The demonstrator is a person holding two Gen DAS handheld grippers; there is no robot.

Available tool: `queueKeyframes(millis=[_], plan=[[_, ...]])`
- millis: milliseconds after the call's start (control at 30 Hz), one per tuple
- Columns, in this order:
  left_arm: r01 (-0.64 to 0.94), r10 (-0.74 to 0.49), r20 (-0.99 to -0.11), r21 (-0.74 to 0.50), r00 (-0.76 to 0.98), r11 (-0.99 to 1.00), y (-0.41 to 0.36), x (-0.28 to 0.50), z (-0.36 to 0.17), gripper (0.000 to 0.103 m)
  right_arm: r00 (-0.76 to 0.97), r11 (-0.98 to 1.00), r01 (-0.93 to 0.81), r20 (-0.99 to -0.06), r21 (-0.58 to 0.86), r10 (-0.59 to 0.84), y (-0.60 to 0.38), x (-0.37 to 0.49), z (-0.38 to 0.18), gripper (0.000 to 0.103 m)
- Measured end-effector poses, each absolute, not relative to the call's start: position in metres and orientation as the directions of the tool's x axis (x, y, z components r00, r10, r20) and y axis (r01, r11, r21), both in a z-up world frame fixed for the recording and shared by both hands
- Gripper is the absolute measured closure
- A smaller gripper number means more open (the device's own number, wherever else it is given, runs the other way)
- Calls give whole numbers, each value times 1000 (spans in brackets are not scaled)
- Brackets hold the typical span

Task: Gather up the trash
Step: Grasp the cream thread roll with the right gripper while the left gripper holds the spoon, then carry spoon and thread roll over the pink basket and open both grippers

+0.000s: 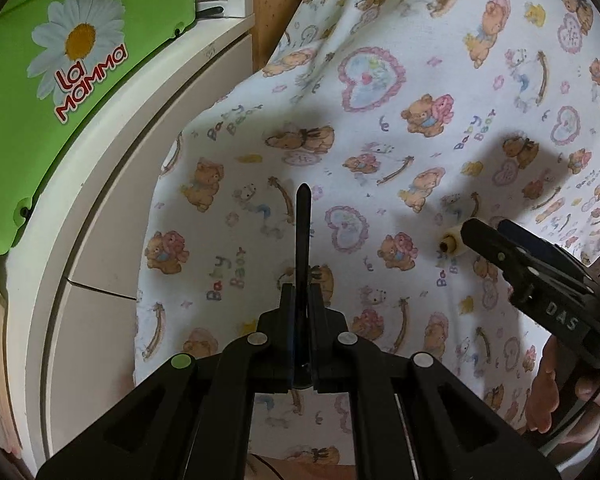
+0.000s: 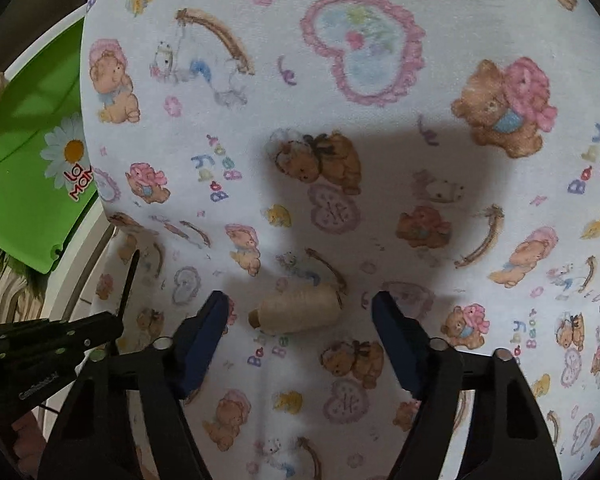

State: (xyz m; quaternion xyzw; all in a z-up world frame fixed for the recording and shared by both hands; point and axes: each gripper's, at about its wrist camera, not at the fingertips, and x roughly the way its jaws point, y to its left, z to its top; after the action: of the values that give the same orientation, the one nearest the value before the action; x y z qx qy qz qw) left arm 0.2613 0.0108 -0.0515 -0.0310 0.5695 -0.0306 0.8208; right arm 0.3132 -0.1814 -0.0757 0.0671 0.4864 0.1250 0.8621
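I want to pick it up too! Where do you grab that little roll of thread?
Probably around its fat middle. The thread spool lies on its side on the teddy-bear cloth, between the open fingers of the right gripper. Come down from above and squeeze its round sides.

Thread spool (image 2: 297, 308) on the printed cloth (image 2: 380, 200), between the parted fingers of the right gripper (image 2: 300, 332); left gripper (image 2: 123, 280) off to its left, box (image 2: 27, 184) beyond.
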Motion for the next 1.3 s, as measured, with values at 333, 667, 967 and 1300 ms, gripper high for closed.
queueKeyframes(millis=[333,667,967,1300], plan=[[-3,-61,-933,-66,354,998,18,262,-53,98,466,964,-150,-844,220,265,-168,313,-95,53],[2,-81,-935,-85,346,996,26,272,-59,98,515,962,-149,-813,228,273,-183,302,-79,53],[4,-86,-925,-91,371,996,26,268,-55,98,534,957,-131,-795,259,288,-212,281,-79,53],[-54,-70,-862,-112,501,992,33,242,-29,98,598,954,-147,-744,263,297,-235,235,-40,53]])
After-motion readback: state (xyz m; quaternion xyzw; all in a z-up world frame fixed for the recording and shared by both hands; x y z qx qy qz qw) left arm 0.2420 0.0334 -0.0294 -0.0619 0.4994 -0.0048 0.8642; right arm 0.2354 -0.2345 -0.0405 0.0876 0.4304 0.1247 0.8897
